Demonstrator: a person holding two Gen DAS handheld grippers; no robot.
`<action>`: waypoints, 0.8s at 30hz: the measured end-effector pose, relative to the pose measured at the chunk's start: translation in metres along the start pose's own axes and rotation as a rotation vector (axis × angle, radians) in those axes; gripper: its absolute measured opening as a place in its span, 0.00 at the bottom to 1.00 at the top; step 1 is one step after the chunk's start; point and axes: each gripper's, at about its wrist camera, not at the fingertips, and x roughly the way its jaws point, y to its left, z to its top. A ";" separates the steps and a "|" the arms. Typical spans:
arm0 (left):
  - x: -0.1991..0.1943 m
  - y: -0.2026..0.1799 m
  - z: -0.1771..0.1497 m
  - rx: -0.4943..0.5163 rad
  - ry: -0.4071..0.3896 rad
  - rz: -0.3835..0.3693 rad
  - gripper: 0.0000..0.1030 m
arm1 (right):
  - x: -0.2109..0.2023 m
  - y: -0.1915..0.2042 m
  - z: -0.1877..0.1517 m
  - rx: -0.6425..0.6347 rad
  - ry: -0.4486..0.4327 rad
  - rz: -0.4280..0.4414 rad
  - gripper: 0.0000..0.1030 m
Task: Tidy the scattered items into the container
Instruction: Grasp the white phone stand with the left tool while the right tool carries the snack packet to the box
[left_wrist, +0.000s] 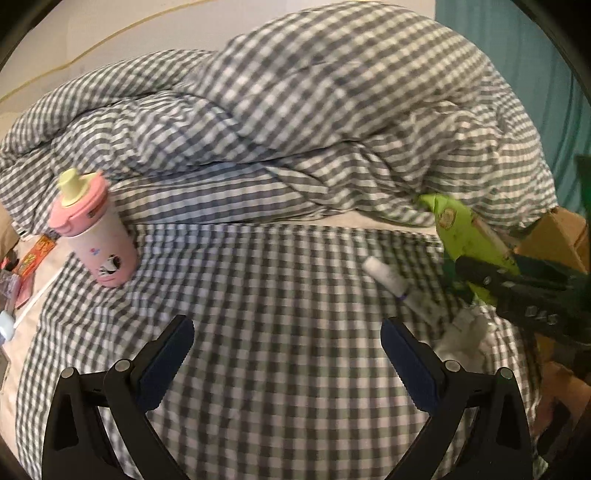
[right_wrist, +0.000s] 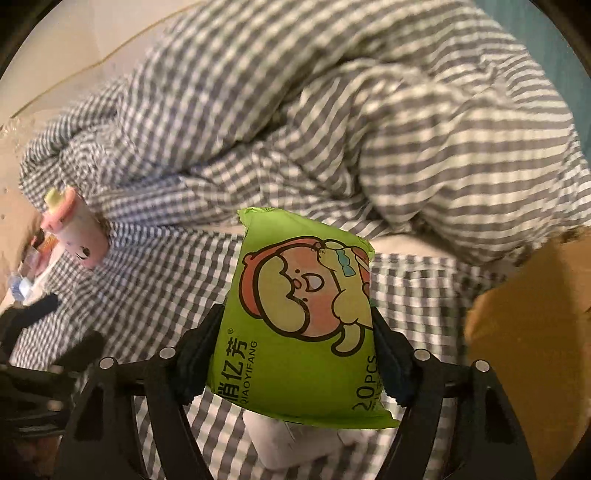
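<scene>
Clamped in the right gripper (right_wrist: 295, 354), the green wipes pack (right_wrist: 303, 325) is looking soft and light. Its jaws are pressing the two long sides near the bottom, where the filling is giving support. Left gripper (left_wrist: 286, 343) is standing open and empty.

Both of my wrist views are lit softly and warmly with no hard glare, fairly dim toward the lower edges where my own black jaws sit in shade and throw faint shadows on the checked bedsheet (left_wrist: 288, 295). The fisheye lenses bend everything toward a dark round rim, so the heaped gingham duvet (left_wrist: 332, 110) bulges and its checks smear with motion blur, worst in my right view. There the green wipes pack (right_wrist: 303, 321) stays crisp enough to read its print, while the pink bottle (left_wrist: 96, 236) and the cardboard box (right_wrist: 532, 325) are soft and streaked.
</scene>
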 end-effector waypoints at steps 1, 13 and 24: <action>0.001 -0.006 0.000 0.006 0.003 -0.010 1.00 | -0.007 -0.002 0.002 0.002 -0.011 -0.002 0.71; 0.035 -0.099 -0.018 0.148 0.082 -0.170 1.00 | -0.087 -0.036 0.011 0.031 -0.130 -0.049 0.71; 0.063 -0.165 -0.037 0.235 0.137 -0.247 1.00 | -0.136 -0.073 0.007 0.064 -0.202 -0.093 0.71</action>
